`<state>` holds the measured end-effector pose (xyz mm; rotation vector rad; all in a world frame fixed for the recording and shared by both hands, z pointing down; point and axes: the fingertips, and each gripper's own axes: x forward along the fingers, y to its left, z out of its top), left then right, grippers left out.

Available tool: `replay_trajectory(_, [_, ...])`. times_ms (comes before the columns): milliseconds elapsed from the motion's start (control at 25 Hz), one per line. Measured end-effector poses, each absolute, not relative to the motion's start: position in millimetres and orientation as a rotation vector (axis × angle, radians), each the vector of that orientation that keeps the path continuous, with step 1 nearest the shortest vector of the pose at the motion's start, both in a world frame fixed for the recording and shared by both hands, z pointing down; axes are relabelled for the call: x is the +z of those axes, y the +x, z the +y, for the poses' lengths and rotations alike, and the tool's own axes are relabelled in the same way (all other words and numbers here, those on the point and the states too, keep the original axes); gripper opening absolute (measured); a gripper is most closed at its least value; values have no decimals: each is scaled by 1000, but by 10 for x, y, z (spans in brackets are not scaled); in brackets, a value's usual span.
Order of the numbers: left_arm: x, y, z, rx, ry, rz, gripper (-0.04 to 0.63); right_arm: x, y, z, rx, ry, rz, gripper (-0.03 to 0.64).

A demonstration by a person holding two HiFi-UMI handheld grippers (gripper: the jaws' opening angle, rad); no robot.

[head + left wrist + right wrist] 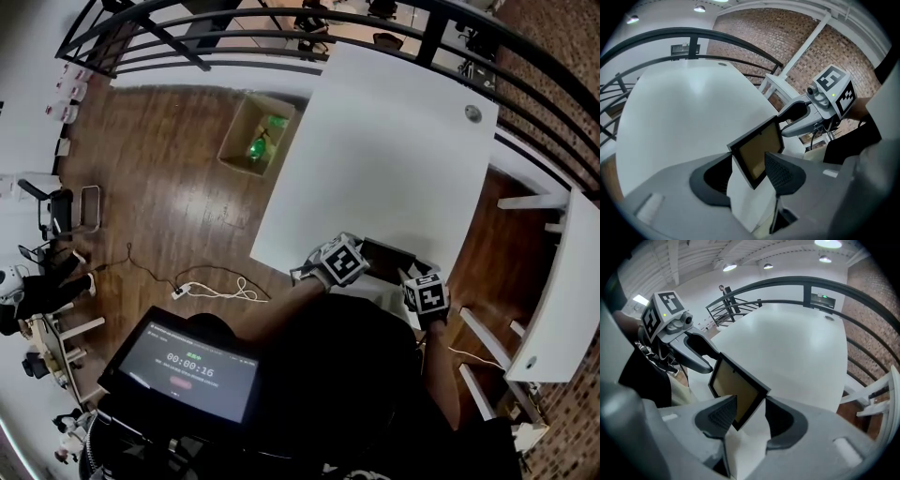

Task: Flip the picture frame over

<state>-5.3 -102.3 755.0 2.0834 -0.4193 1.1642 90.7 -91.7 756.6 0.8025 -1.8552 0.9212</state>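
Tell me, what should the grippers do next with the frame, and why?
Probably tip the frame the rest of the way over and lower it flat onto the table. The left gripper and right gripper each clamp an edge. The frame is held tilted, not lying flat, with its brown face toward both gripper cameras, so the flip looks only partly done.

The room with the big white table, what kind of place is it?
Probably a loft-style office or studio, not a home: a bare brick wall, a curved black railing, and a plain white table.
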Motion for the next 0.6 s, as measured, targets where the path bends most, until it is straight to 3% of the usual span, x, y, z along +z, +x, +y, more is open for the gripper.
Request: replay_trajectory(600, [7713, 25, -1112, 1207, 2030, -392, 222, 7755, 989, -937, 990, 772, -1817, 175])
